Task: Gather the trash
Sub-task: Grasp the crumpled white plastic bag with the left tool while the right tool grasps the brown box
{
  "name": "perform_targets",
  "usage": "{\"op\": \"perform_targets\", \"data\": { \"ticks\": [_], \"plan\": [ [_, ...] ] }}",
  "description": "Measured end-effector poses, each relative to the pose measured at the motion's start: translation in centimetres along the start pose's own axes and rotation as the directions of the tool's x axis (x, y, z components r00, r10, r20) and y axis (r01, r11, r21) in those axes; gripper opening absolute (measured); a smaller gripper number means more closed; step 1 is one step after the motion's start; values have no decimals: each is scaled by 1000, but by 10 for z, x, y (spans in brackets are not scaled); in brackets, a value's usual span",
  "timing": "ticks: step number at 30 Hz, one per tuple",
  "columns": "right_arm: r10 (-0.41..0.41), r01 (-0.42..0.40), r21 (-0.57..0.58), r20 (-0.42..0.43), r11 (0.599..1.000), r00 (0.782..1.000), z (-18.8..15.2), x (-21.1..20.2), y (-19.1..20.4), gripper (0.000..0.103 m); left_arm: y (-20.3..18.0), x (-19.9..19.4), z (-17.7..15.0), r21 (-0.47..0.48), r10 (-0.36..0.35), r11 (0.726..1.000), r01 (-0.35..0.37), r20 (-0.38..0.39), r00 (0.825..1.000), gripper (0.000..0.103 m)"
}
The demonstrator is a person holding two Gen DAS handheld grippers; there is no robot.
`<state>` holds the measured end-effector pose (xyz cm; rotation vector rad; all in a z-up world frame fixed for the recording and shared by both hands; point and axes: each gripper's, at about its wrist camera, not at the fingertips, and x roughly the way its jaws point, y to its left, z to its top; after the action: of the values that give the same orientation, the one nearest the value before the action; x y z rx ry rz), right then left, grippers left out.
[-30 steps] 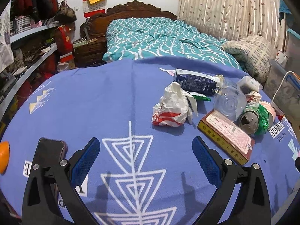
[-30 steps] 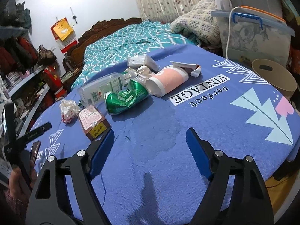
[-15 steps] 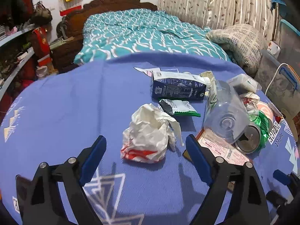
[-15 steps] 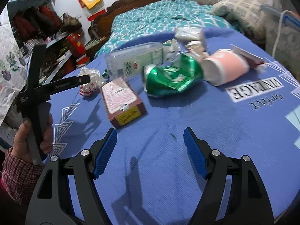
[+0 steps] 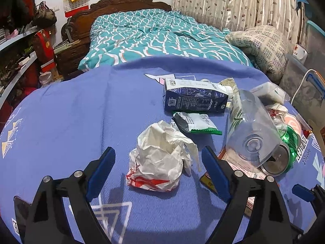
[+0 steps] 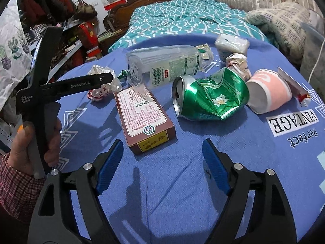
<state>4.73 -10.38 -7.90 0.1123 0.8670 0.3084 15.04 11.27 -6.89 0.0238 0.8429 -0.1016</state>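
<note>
Straddling the crumpled white wrapper (image 5: 160, 158), the left gripper (image 5: 158, 170) stands wide, pads clear of it. The right gripper (image 6: 162, 162) is opening, nothing between its fingers; the brown box (image 6: 142, 113) lies just ahead, the crushed green can (image 6: 211, 97) beyond to the right. Both tilt downward over the blue cloth (image 6: 203, 203), bare beneath the right one.

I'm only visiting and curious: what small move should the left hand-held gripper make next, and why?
Probably ease the left hand-held gripper forward and down around the crumpled white wrapper, then close. Its jaws stand open and empty, and the wrapper lies on the blue cloth just ahead, roughly centred between the fingers and clear of the other litter.
</note>
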Motion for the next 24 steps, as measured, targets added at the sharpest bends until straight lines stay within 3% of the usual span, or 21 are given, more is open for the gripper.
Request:
{"op": "perform_targets", "data": {
  "ticks": [7, 9, 10, 11, 12, 14, 24],
  "plan": [
    [-23, 20, -57, -39, 998, 999, 15, 26, 10, 86, -2, 8, 0, 11, 16, 1000, -16, -11, 1000, 82],
    [-28, 24, -79, -49, 997, 998, 17, 34, 14, 86, -2, 12, -1, 7, 11, 1000, -11, -18, 1000, 73],
    [-28, 23, -87, -54, 996, 998, 19, 38, 16, 86, -3, 14, -1, 7, 4, 1000, -4, -27, 1000, 57],
    [-29, 24, -91, -58, 996, 998, 20, 42, 18, 86, -2, 17, -1, 8, -5, 1000, 6, -43, 999, 50],
    [-32, 25, -98, -65, 995, 997, 22, 46, 20, 86, -2, 18, -2, 8, -7, 1000, 8, -43, 999, 50],
    [-11, 2, -111, -79, 994, 997, 24, 51, 25, 72, -1, 15, -5, 10, -11, 1000, 11, -35, 999, 42],
    [7, -10, -102, -22, 995, 1000, -5, 19, 28, 69, 16, -13, -30, -20, -15, 1000, 14, -20, 1000, 40]
  ]
}}
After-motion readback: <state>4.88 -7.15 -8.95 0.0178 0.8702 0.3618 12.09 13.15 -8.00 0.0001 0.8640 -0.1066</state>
